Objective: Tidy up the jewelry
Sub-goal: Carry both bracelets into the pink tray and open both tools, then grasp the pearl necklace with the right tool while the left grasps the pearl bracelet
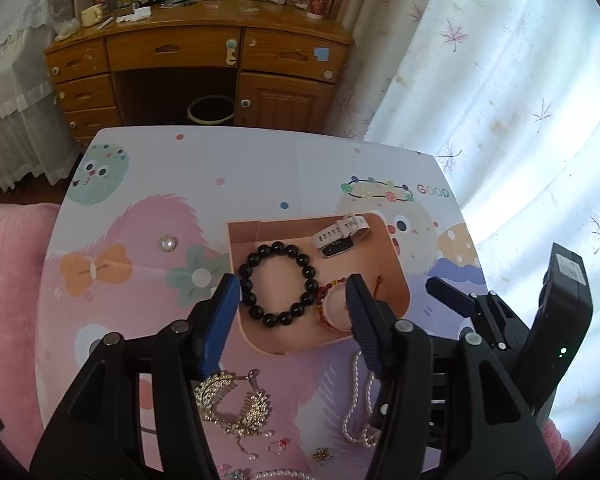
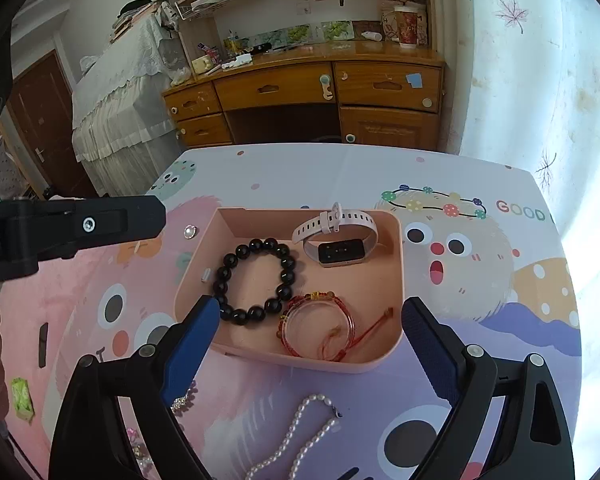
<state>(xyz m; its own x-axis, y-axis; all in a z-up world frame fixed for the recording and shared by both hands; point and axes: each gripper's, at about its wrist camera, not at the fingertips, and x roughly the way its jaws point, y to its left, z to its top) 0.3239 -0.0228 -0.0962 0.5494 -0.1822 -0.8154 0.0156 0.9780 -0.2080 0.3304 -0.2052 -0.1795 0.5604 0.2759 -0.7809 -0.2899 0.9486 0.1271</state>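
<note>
Three pieces sit in my pink tray (image 2: 396, 240) — black bead bracelet (image 2: 256, 280), watch (image 2: 336, 236), red bracelet (image 2: 320, 328); pearl strand (image 2: 300, 432), gold brooch (image 1: 236, 404), small bits on the near surface (image 2: 500, 360) remain; both grippers (image 1: 292, 292) (image 2: 308, 320) spread, empty.

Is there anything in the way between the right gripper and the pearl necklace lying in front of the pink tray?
Nothing visible is. The right gripper is open and empty, and the pearl necklace lies on bare tabletop nearer than the pink tray, in the gap below the gripper's tips. The tray's front wall sits just beyond the necklace, not across the path.
</note>
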